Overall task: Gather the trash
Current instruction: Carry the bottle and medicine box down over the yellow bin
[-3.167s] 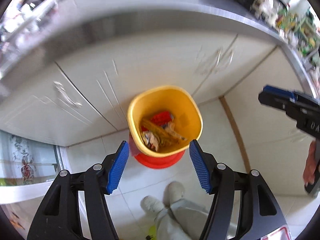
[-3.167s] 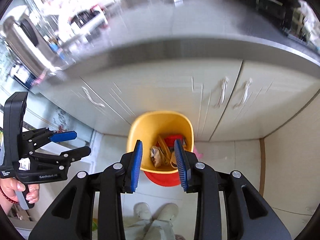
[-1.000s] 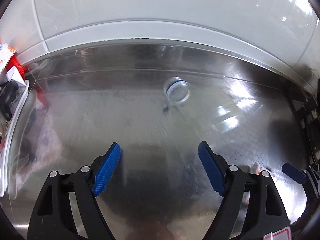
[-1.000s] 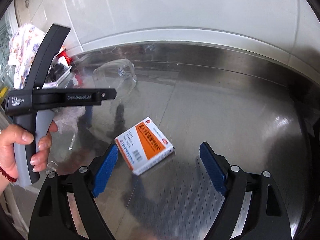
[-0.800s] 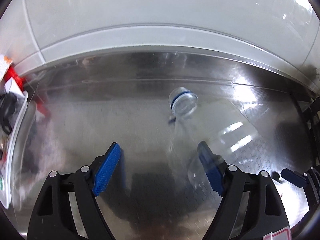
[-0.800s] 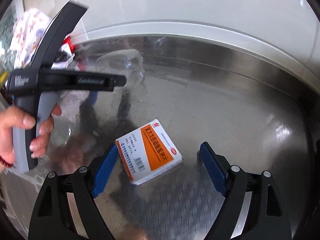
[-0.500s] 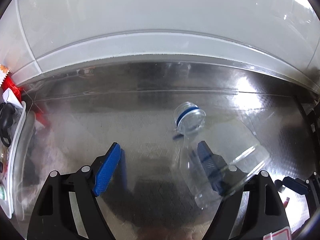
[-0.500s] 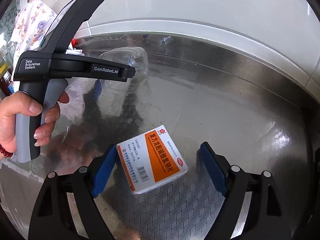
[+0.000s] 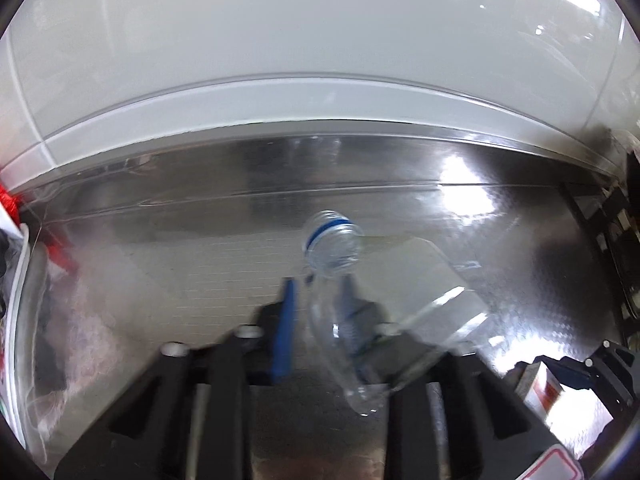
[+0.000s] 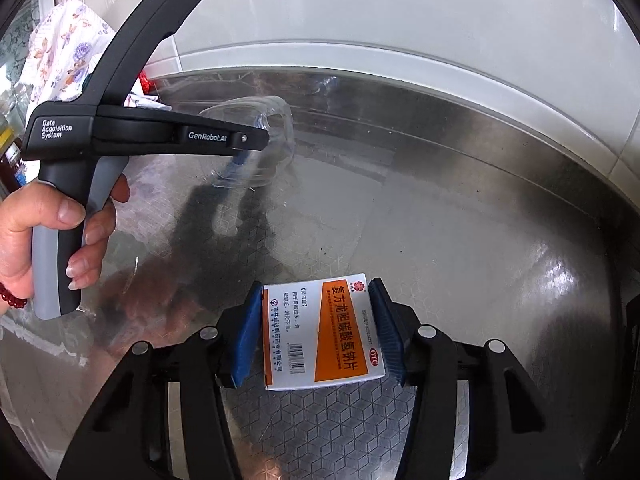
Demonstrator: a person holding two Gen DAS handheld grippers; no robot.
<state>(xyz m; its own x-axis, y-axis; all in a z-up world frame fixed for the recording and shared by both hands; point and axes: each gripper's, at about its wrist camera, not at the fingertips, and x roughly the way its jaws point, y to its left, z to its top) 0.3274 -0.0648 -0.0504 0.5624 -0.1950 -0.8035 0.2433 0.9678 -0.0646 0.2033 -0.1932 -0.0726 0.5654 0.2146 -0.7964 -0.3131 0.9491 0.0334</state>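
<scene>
Both pickups underway: my left gripper [image 9: 316,320] closing on the clear bottle [image 9: 352,280], frame center; my right gripper [image 10: 316,340] closing around the medicine box [image 10: 320,332], low center. Neither binned yet.

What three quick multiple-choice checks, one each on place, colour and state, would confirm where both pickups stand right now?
1. Where does the box sit?
A. Between the right hand-held gripper's pads
B. Inside a bin
C. On the floral cloth

2. What colour is the ring on the bottle's neck?
A. Red
B. Blue
C. Green

3. What is the bottle's state?
A. Upright and capped
B. Uncapped, between the closing pads of the left hand-held gripper
C. Full of water

Answers: 1 A, blue pads flank the box on the counter and are closing on it; 2 B, a blue band circles the neck; 3 B, its mouth is open and pads straddle the clear body.
</scene>
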